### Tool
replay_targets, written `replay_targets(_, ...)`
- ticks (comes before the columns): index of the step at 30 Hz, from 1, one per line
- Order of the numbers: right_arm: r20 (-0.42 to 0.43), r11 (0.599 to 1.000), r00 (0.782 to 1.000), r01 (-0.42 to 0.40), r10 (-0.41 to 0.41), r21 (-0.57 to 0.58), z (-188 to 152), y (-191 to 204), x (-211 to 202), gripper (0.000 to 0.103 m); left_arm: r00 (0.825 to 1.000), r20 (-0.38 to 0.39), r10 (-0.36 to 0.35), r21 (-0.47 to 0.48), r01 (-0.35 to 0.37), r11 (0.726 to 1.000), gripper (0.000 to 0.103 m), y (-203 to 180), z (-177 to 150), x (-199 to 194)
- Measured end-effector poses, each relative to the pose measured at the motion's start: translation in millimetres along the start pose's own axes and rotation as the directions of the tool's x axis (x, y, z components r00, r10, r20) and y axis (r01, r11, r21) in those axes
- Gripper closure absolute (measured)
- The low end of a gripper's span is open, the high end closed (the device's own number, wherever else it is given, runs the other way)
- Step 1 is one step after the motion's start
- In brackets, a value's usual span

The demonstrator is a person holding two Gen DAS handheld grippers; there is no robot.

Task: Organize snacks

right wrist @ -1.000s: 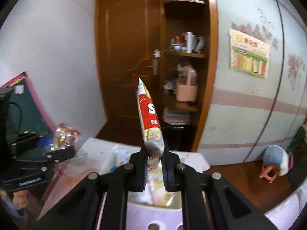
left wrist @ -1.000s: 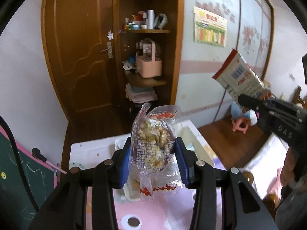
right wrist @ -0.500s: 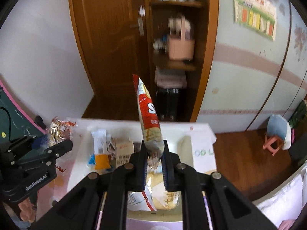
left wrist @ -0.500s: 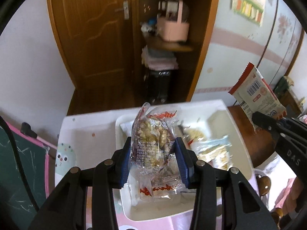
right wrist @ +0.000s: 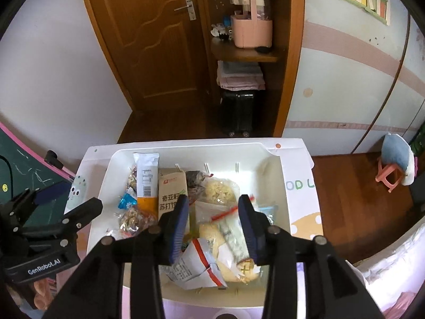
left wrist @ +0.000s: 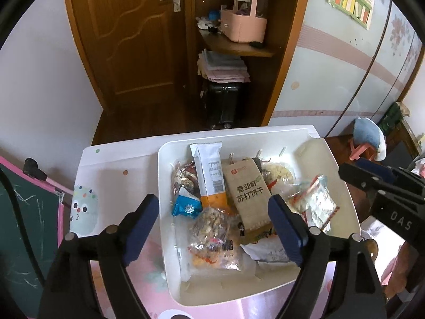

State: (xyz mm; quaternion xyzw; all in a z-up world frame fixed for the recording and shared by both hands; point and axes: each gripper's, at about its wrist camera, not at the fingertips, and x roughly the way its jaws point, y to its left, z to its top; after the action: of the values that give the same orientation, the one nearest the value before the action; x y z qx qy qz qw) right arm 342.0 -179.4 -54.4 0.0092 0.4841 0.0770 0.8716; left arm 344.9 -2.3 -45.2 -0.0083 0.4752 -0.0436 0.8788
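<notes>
A white bin on the white table holds several snack packs. My left gripper hangs over it with its jaws opening wide. The clear nut bag lies loose in the bin under them, and no pad touches it. My right gripper is over the bin's right half, jaws also opening. The red-and-white packet lies flat beneath it, free of the pads. A brown cracker pack and a white-and-orange bar lie further back. Each view shows the other gripper at its edge: the right gripper, the left gripper.
A green chalkboard with a pink frame stands at the left of the table. Behind the table are a wooden door, a shelf with a pink basket and a black suitcase. A small pink stool stands on the floor at right.
Both grippers have come down over the bin and opened. The nut bag has dropped from the left one and the red-and-white packet from the right one, and both now lie in the bin.
</notes>
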Motion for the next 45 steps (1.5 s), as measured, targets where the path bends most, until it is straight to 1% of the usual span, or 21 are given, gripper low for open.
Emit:
replay_targets(6,0.035,1.000,0.999,-0.004,0.004,-0.006,-1.1,3.7,-28.6,0.064,1.000,0.021,0.015,-0.001,-0.015,1.000,0.019,-1.9,-4.8,-24.5)
replay_targets(10,0.063,1.000,0.998,-0.002,0.003,-0.023,-7.4,9.8,-54.0,0.064,0.998,0.050,0.025,0.008,-0.026,1.000,0.018,-5.3,-13.7,-54.0)
replay_targets(12,0.079,1.000,0.997,0.003,0.000,-0.027,-11.2,12.3,-67.7,0.064,0.997,0.069,0.026,0.003,-0.026,1.000,0.012,-6.8,-19.1,-70.2)
replay_targets(14,0.091,1.000,0.996,0.007,-0.004,-0.029,-17.3,14.9,-83.4,0.064,0.996,0.088,0.026,-0.010,-0.025,1.000,0.010,-7.3,-27.1,-89.7)
replay_targets(17,0.094,0.999,0.995,0.040,-0.037,-0.028,-26.6,16.6,-100.0,0.064,0.994,0.107,0.028,-0.018,-0.026,0.999,0.007,-7.9,-39.5,-114.4)
replay_targets(20,0.091,0.999,0.995,0.038,-0.036,-0.025,-40.6,17.7,-116.8,0.063,0.991,0.126,0.039,-0.023,-0.037,0.999,0.003,-9.1,-54.6,-137.9)
replay_targets(27,0.113,0.999,0.994,0.013,-0.008,-0.047,-78.6,24.5,-160.1,0.063,0.986,0.160,0.055,-0.032,-0.051,0.998,0.001,-10.7,-101.6,-185.8)
replay_targets(31,0.147,0.997,0.989,0.013,-0.002,-0.072,-102.9,30.5,-184.7,0.055,0.983,0.173,0.059,-0.025,-0.056,0.998,0.001,-13.1,-126.1,-205.5)
replay_targets(34,0.174,0.998,0.985,0.002,0.011,-0.070,-118.8,32.7,-199.9,0.054,0.978,0.199,0.063,-0.010,-0.062,0.998,0.001,-15.3,-145.6,-220.8)
replay_targets(37,0.188,0.998,0.982,-0.011,0.022,-0.058,-133.5,34.1,-210.5,0.053,0.976,0.199,0.094,0.001,-0.096,0.995,0.001,-17.6,-163.0,-230.5)
replay_targets(45,0.225,1.000,0.974,-0.011,0.015,-0.022,-164.5,39.1,-228.5,0.053,0.980,0.190,0.062,-0.032,-0.057,0.998,0.001,-14.4,-198.7,-256.4)
